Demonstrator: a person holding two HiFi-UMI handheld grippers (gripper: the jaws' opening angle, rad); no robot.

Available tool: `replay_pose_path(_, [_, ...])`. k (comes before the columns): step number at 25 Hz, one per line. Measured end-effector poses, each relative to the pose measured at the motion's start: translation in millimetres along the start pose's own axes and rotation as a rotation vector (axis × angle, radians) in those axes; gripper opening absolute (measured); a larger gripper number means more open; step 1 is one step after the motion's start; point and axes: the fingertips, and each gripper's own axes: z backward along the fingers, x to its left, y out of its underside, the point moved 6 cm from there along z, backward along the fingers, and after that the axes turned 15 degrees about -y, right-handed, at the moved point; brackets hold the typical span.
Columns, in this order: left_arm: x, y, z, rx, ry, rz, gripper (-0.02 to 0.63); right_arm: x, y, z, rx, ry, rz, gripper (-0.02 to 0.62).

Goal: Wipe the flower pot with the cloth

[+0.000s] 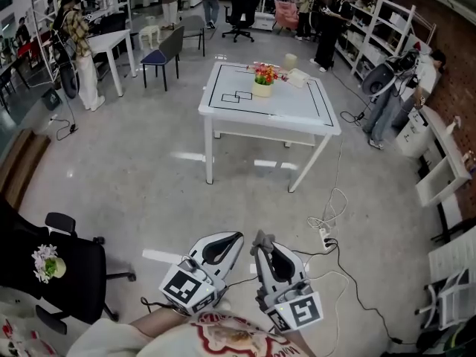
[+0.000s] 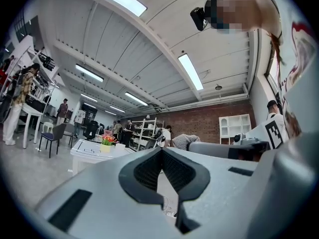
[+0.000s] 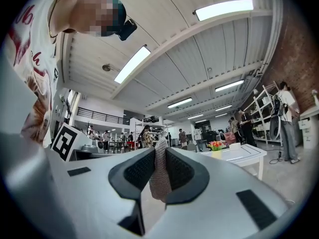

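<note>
1. Bottom centre of the head view: left gripper (image 1: 235, 236), pointing up-frame toward the table. In the left gripper view, jaws closed tip to tip with nothing between them.
2. Just to its right: right gripper (image 1: 260, 242), jaws clamped on the cloth (image 3: 159, 179). In the right gripper view, a knitted beige-grey strip pinched between the dark ribbed pads (image 3: 180, 171), hanging below them and poking a little above the tips.
3. Upper middle of the head view: white table (image 1: 297, 114) with black line markings, well apart from both grippers, with bare grey floor (image 1: 149, 184) between.
4. On the far half of that table, near its middle: flower pot (image 1: 262, 89), pale yellow and upright, holding red and orange flowers (image 1: 265, 72). Touched by neither gripper.
5. Same pot small in both gripper views: left of centre in the left one (image 2: 105, 147), right of centre in the right one (image 3: 216, 153).
6. Toward the table's upper right corner: pale cup-like thing (image 1: 290, 61), too small to identify.
7. Lower left of the head view: black office chair (image 1: 71, 262). On the floor right of the grippers: power strip (image 1: 326, 236) with looping cables (image 1: 349, 281).
8. Along the top edge: people (image 1: 78, 47) standing at desks and shelves.
</note>
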Motion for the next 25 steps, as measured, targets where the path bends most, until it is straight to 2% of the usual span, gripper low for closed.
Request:
replay_pose_path(6, [8.6, 2.6, -14.6, 0.0, -0.008, -0.019, 0.002, -16.0, 4.5, -9.8, -0.015, 0.003, -0.009, 0.055])
replay_pose_path(10, [23.6, 5.2, -36.7, -0.001, -0.003, 0.002, 0.002, -32.8, 8.2, -22.4, 0.005, 0.017, 0.002, 0.055])
replay_pose_path(17, [64.3, 1.7, -104.3, -0.016, 0.051, 0.014, 0.002, -86.4, 12.0, -68.1, 0.013, 0.066, 0.04, 0.055])
replay_pose_path(25, [141.0, -24.3, -201.3, -0.036, 0.088, 0.01, 0.002, -165.9, 3.9, -155.5, -0.006, 0.113, 0.074, 0.055])
